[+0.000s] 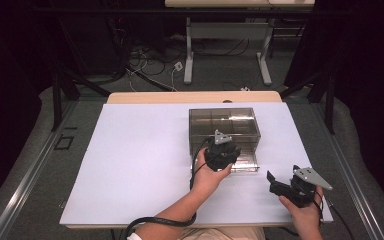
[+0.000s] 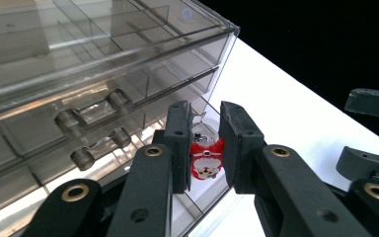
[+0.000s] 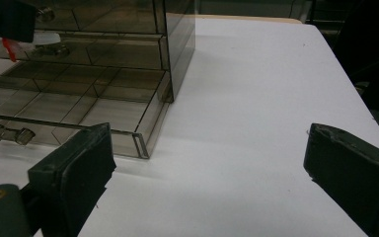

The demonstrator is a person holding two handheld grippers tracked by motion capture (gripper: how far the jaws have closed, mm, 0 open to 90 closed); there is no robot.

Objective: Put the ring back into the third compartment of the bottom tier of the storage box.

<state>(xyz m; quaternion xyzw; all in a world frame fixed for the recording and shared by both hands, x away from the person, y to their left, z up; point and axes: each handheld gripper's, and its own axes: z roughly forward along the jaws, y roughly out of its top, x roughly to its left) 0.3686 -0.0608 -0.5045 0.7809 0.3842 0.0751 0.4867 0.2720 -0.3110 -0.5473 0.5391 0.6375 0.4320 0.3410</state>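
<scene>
A: Where's the left gripper (image 1: 222,152)?
B: Reached forward on an outstretched forearm, its fingers (image 2: 177,143) pinched nearly together.
A: And the right gripper (image 1: 280,186)?
B: Held low near the person's body, fingers (image 3: 76,168) spread wide apart.

drawer box (image 1: 223,131) on table (image 1: 130,160), bottom drawer (image 3: 74,113) open

A lab-like recording room: dark curtains (image 1: 10,100), loose floor cables (image 1: 150,62), white-covered worktable (image 1: 140,160).
</scene>
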